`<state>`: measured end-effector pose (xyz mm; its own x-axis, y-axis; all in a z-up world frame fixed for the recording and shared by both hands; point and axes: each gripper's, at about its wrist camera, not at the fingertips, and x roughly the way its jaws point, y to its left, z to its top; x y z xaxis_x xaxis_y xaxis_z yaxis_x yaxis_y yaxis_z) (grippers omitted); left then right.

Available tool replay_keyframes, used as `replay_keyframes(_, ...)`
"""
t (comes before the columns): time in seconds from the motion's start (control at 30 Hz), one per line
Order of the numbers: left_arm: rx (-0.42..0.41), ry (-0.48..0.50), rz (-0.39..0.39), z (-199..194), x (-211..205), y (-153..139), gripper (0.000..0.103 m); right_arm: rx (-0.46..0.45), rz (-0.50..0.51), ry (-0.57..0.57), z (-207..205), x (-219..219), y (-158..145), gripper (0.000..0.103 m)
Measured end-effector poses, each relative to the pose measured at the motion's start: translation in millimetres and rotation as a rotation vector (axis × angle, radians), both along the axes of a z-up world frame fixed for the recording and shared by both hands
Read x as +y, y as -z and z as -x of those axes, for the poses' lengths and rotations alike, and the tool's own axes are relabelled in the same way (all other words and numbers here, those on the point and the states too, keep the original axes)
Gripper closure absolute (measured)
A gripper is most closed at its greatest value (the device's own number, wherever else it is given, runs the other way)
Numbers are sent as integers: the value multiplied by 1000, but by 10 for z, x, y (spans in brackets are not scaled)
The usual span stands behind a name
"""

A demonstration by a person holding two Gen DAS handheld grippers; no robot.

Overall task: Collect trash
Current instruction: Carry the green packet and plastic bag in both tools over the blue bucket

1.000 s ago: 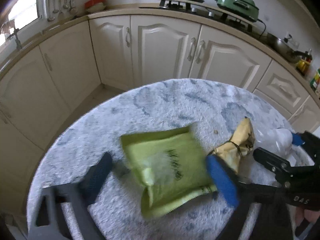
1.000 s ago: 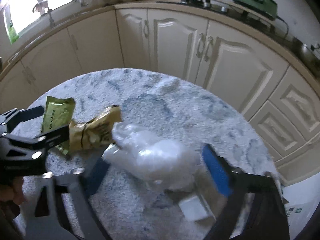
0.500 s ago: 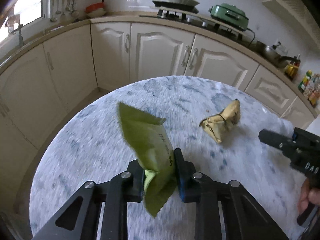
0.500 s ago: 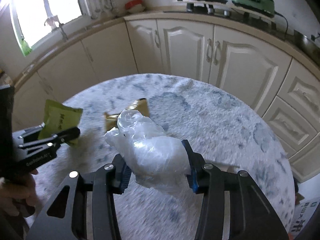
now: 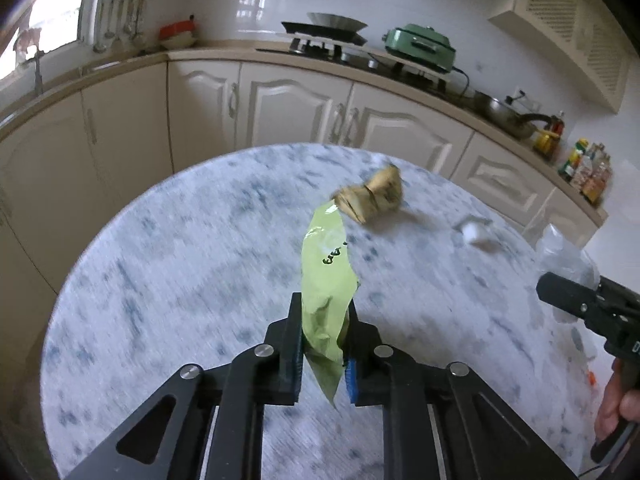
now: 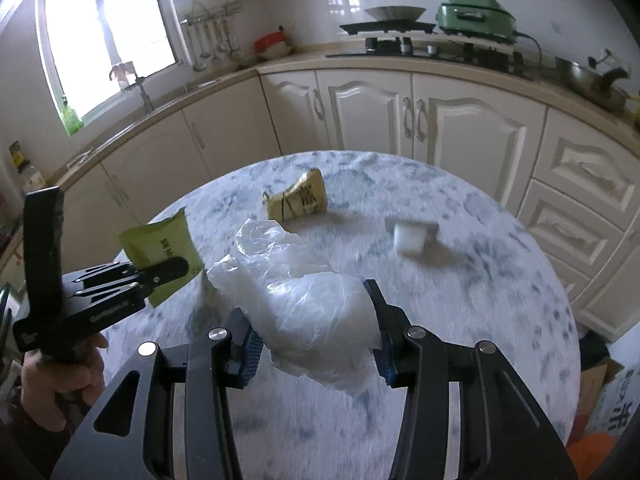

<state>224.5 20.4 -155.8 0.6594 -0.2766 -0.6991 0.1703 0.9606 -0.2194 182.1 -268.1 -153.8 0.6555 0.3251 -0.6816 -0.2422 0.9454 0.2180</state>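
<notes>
Trash, green: flat lime-green foil packet with black print [image 5: 328, 280], off the round grey-white marbled table [image 5: 160, 280], standing up between the pads.
Left gripper [image 5: 322, 344]: pinching green packet by its lower end.
Trash, clear: crumpled translucent plastic bag [image 6: 308, 312], lifted above table.
Right gripper [image 6: 316, 332]: clamped on plastic bag, one pad each side.
Left on table: scrunched tan-gold wrapper [image 6: 298, 200] near far edge; small white block [image 6: 410, 238] toward right edge, apart from wrapper.
Hand [image 6: 60, 384]: gripping left gripper handle.
</notes>
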Motion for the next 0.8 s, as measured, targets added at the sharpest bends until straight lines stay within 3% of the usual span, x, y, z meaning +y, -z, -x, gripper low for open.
replay_keyframes(0.47, -168, 84, 17, 1019, -347, -435, 93, -76, -27, 123, 716, -599, -238, 57)
replay_keyframes(0.8, -274, 240, 51, 1406, -1128, -847, 93, -143, -28, 284, 1261, -1386, -487, 57)
